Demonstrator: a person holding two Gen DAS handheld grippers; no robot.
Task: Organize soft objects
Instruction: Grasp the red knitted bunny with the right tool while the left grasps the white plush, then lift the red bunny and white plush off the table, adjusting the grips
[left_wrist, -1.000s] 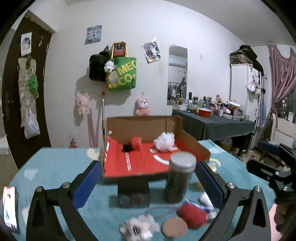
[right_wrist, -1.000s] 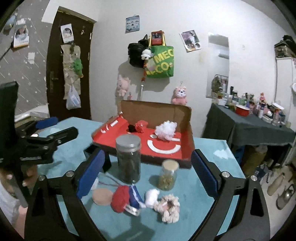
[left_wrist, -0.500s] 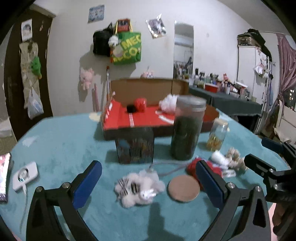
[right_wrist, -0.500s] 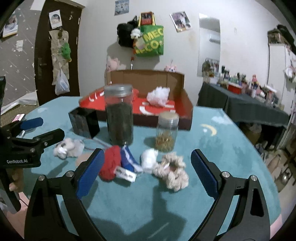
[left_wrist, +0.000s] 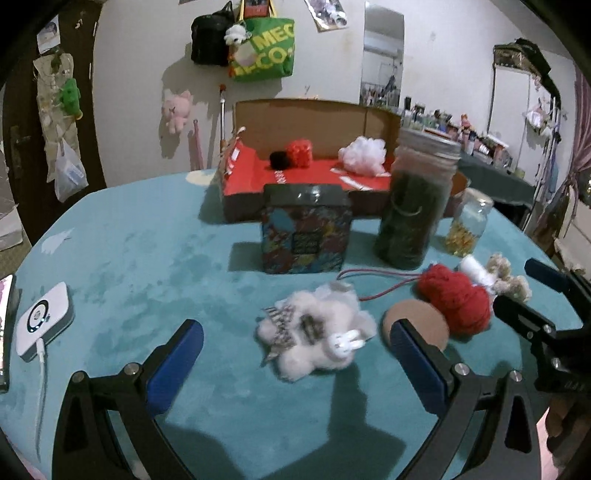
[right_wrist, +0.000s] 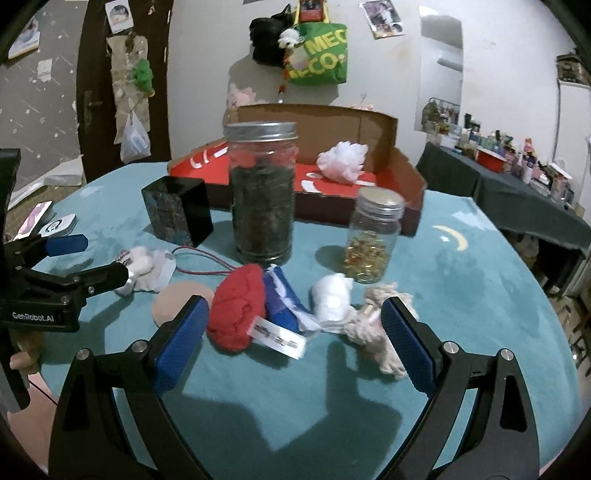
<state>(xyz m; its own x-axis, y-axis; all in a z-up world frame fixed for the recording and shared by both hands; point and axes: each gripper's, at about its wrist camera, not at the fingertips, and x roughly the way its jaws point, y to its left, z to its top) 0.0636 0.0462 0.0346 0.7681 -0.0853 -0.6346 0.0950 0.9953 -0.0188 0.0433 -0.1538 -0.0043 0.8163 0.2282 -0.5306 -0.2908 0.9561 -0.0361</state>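
My left gripper (left_wrist: 295, 354) is open, its blue pads either side of a white fluffy plush (left_wrist: 314, 336) lying on the teal table. My right gripper (right_wrist: 295, 325) is open too, low over a red knitted ball (right_wrist: 236, 310), a blue cloth (right_wrist: 282, 299), a white soft ball (right_wrist: 332, 295) and a beige scrunchie (right_wrist: 376, 325). A red-lined cardboard box (left_wrist: 321, 177) at the back holds a red pompom (left_wrist: 299, 153), a black pompom (left_wrist: 279, 159) and a white puff (left_wrist: 362, 153).
A tall dark jar (right_wrist: 262, 195), a small jar of yellow bits (right_wrist: 373, 236), a patterned tin (left_wrist: 306, 232) and a round tan pad (left_wrist: 417, 325) stand among the soft things. A white device (left_wrist: 44, 325) with a cable lies at the left edge.
Both grippers have come down and forward toward the tabletop. The white plush now sits between the left pads, and the red ball and scrunchie sit close under the right one.
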